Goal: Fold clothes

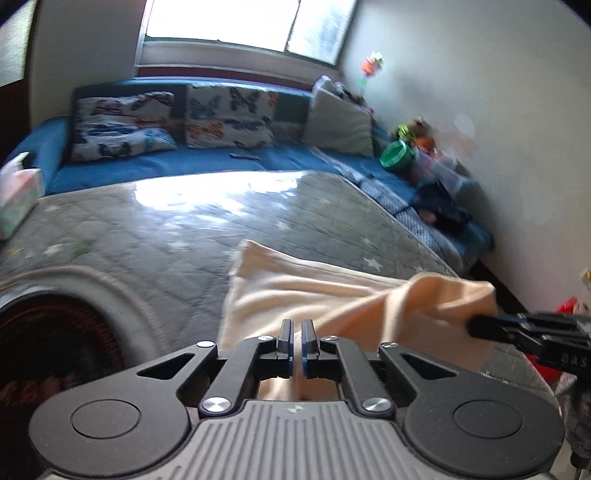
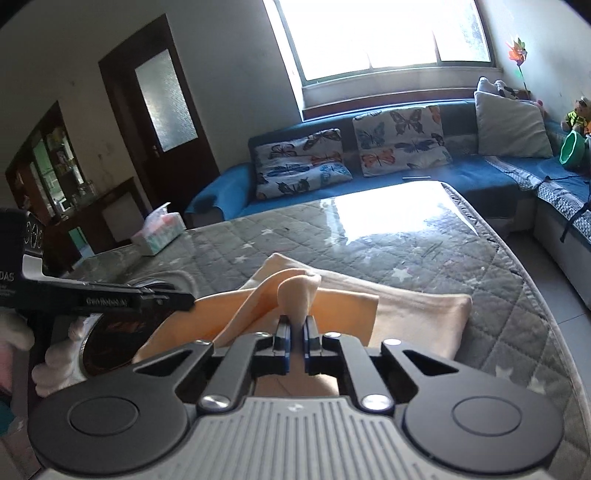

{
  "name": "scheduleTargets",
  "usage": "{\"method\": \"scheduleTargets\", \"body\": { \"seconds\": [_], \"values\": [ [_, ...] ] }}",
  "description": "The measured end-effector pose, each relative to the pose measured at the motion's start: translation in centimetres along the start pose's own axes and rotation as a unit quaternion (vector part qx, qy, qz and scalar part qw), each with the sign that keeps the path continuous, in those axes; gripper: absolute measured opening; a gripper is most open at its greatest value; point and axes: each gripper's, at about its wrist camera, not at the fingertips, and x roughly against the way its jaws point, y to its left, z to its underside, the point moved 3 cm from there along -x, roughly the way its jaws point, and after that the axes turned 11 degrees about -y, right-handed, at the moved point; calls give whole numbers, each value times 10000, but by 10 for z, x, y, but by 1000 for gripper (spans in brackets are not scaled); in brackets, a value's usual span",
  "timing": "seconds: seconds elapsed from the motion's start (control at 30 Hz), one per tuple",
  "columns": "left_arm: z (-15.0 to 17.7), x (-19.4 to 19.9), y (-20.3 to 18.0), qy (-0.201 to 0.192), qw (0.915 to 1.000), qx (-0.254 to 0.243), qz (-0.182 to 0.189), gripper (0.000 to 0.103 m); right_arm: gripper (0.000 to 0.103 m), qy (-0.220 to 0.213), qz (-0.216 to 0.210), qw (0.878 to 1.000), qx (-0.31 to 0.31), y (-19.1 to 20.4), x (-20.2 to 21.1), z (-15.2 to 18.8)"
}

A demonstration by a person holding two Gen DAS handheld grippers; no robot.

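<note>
- In the left wrist view, the left gripper has its two fingers pressed close, with only a thin gap. The peach cloth lies right under and in front of them. I cannot tell if a bit of cloth sits in that gap.
- The cloth lies on a gray quilted cover with white stars.
- On the right side, the right gripper comes in from the edge. It pinches a lifted fold of the cloth, and the fold bunches up at its tip.
- A tissue box sits at the far left of the cover. A blue sofa with butterfly pillows stands behind, under a bright window.
- In the right wrist view, the right gripper pinches a rolled-up bit of the peach cloth between its fingers. The bit sticks up just past the tips.
- The rest of the cloth spreads flat on the quilted cover, in front of and under the gripper.
- The left gripper reaches in from the left, with its tip touching the cloth's left edge. A hand in a white glove holds it.
- A dark door stands at the back left.
</note>
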Motion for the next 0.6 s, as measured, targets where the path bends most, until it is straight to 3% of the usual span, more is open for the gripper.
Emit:
{"method": "scheduleTargets", "body": {
  "seconds": [0.17, 0.4, 0.5, 0.57, 0.6],
  "values": [
    [7, 41, 27, -209, 9992, 262, -206, 3, 5, 69, -18, 9998, 183, 11, 30, 11],
    [16, 48, 18, 8, 9999, 148, 44, 8, 5, 652, -70, 9968, 460, 30, 61, 49],
    [19, 39, 4, 102, 9999, -45, 129, 17, 12, 888, -89, 9949, 471, 31, 70, 59],
    [18, 30, -6, 167, 9996, -165, 165, 32, 17, 875, -31, 9952, 448, 28, 77, 60],
    [18, 26, -9, 195, 9994, -221, 177, 36, 25, 839, 11, 9954, 471, 27, 81, 58]
  ]
}}
